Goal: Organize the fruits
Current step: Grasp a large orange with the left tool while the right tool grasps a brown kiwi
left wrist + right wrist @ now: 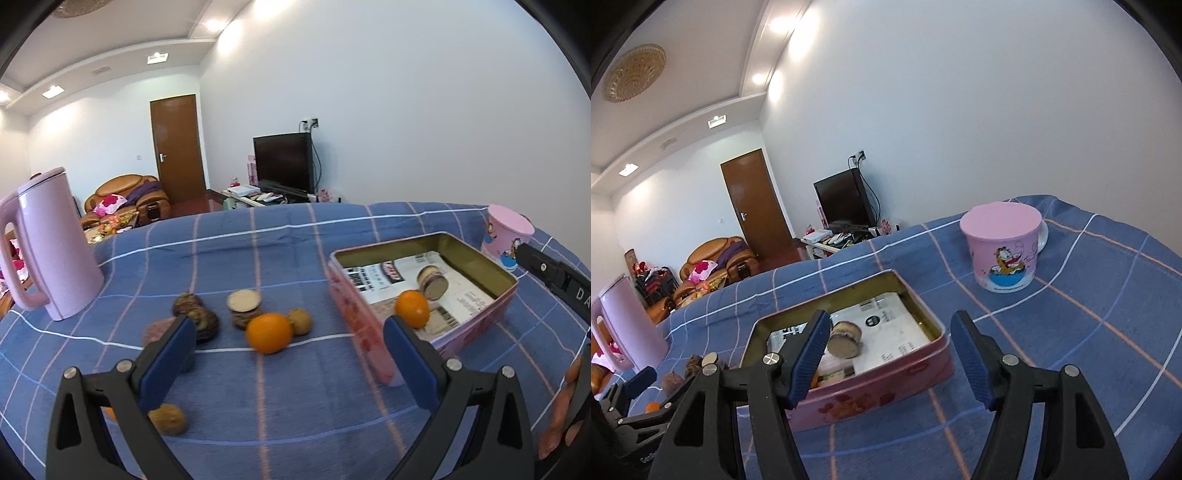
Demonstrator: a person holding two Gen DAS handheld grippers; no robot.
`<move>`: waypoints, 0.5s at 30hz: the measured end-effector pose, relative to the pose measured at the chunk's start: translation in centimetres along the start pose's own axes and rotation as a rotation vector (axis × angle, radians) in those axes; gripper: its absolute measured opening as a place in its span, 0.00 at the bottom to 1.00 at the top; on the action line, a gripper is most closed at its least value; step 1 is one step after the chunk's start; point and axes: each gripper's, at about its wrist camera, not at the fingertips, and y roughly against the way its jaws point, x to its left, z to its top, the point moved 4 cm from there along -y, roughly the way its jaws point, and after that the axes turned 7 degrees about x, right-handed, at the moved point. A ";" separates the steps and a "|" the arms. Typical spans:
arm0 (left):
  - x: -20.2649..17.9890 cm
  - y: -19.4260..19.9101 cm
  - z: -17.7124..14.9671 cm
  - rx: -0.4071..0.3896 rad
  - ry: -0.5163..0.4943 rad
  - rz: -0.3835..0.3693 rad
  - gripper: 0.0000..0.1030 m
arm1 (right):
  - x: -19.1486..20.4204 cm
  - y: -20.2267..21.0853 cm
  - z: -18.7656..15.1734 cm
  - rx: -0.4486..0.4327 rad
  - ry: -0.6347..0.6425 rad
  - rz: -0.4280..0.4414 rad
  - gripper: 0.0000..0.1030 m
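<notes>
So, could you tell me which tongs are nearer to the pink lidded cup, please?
Right. The right tongs hover open over the tin's near corner, with the pink lidded cup just beyond. The left tongs sit across the tin, by the loose orange.

We see a blue cloth (295, 387) checked in white and pink lines, an orange (269, 332), a pink kettle (51, 251), a pink flowered tin (871, 391) and a pink cartoon mug (1003, 251).

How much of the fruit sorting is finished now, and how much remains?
Done: one orange and a round brown piece lie in the pink tin. In hand: nothing; the left tool and right tool are open and empty. Left: an orange, a kiwi and several brown pieces on the blue cloth.
</notes>
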 end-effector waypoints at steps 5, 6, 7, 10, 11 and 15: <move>1.9 0.3 -0.3 -0.005 0.011 0.022 1.00 | 2.1 0.0 -0.9 0.014 0.016 0.024 0.67; 2.3 0.3 -0.3 -0.005 0.010 0.026 1.00 | 2.8 0.0 -1.1 0.015 0.025 0.028 0.67; 2.8 0.3 -0.3 -0.005 0.008 0.031 1.00 | 3.2 0.0 -1.2 0.015 0.030 0.031 0.67; 4.1 0.3 -0.5 0.001 0.014 0.038 1.00 | 4.7 -0.1 -1.7 0.026 0.040 0.056 0.67; 4.7 0.3 -0.5 0.003 0.019 0.038 1.00 | 5.3 -0.1 -1.9 0.030 0.045 0.065 0.67; 6.4 0.1 -0.6 0.013 0.025 0.050 1.00 | 7.6 -0.5 -2.4 0.047 0.081 0.097 0.67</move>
